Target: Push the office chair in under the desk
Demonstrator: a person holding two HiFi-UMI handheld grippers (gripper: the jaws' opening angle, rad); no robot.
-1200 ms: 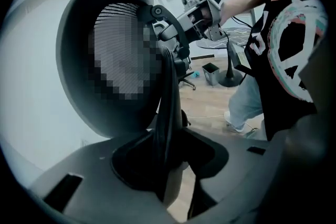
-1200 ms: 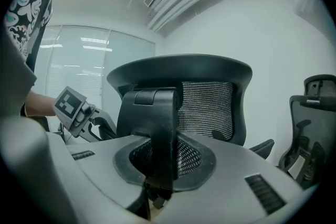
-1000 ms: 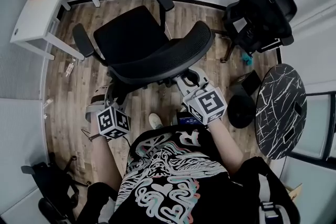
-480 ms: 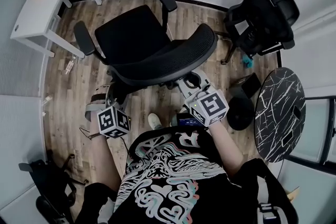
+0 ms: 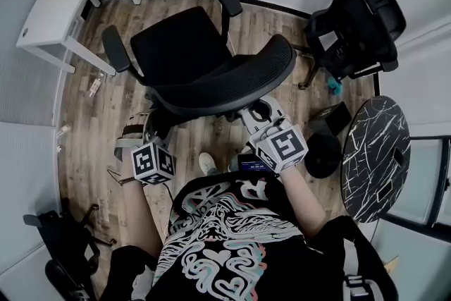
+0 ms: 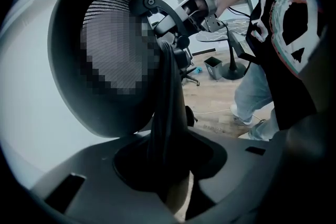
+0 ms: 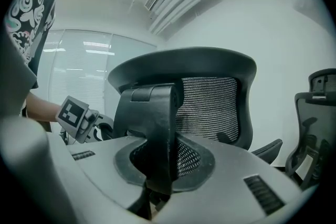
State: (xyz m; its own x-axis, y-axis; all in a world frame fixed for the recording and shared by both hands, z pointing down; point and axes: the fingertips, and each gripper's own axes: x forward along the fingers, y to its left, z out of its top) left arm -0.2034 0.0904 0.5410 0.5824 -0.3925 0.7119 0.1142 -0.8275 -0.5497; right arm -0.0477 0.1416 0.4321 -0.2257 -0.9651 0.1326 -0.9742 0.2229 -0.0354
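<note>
Barely anything is shifting since a second ago: the office chair (image 5: pixel 190 60) is sitting where it was. At ten o'clock the desk (image 5: pixel 49 17) is standing well apart from it. The left gripper (image 5: pixel 141 137) is clamping a dark strut of the backrest (image 5: pixel 232 77) at the chair's seven o'clock, and the right gripper (image 5: pixel 257 111) is clamping its frame at four. The push is probably only starting.

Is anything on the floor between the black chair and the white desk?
Nothing large. Bare floor separates the office chair from the desk. One small light object lies on the floor by the desk's near leg, left of the chair; I cannot tell what it is.
</note>
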